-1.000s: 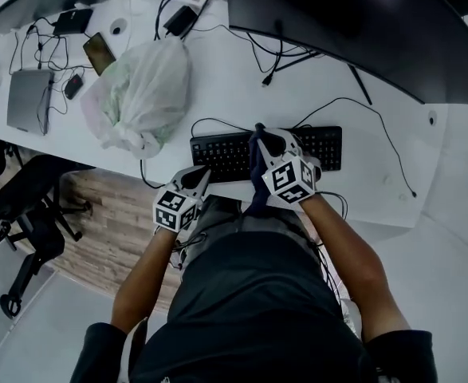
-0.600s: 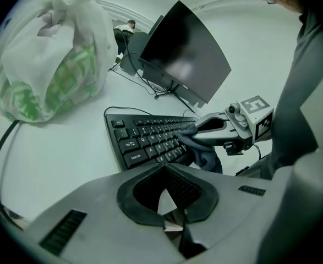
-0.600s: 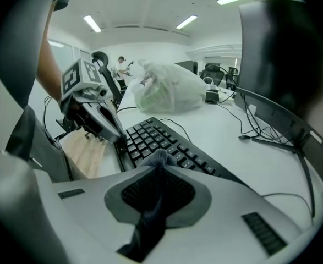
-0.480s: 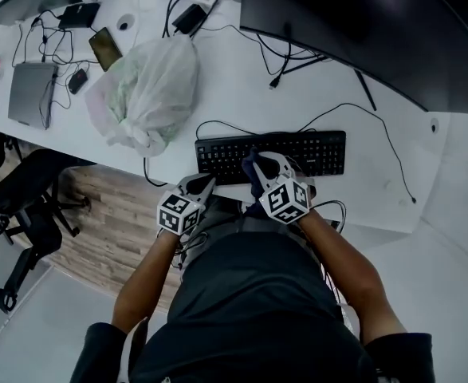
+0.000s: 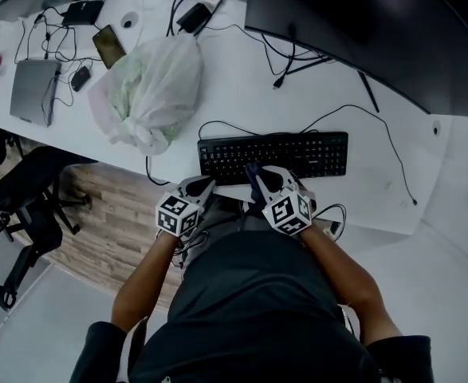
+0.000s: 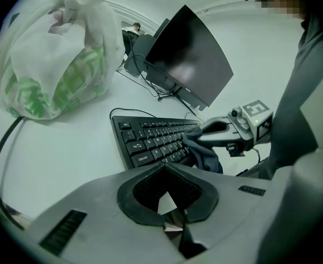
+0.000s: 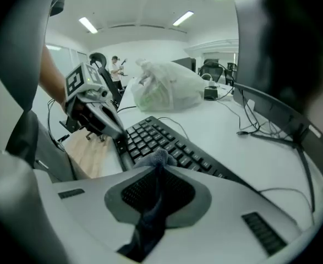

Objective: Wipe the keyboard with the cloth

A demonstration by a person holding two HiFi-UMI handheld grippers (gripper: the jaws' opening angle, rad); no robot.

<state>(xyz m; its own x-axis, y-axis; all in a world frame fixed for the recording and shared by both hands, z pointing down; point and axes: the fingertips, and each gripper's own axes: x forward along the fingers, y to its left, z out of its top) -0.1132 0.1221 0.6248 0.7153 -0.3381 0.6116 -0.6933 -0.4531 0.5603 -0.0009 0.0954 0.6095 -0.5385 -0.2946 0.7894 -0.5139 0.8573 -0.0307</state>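
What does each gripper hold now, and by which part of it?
The right gripper pinches the cloth near a bunched end; the left gripper, shut, holds nothing.

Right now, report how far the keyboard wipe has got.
Done: the cloth is clamped in the right gripper. In hand: it lies on keys at the front edge of the keyboard, left of the middle. Left: nothing shows which keys are wiped, so count the rest of the rows as still to do. The left gripper, shut and empty, sits off the front left corner.
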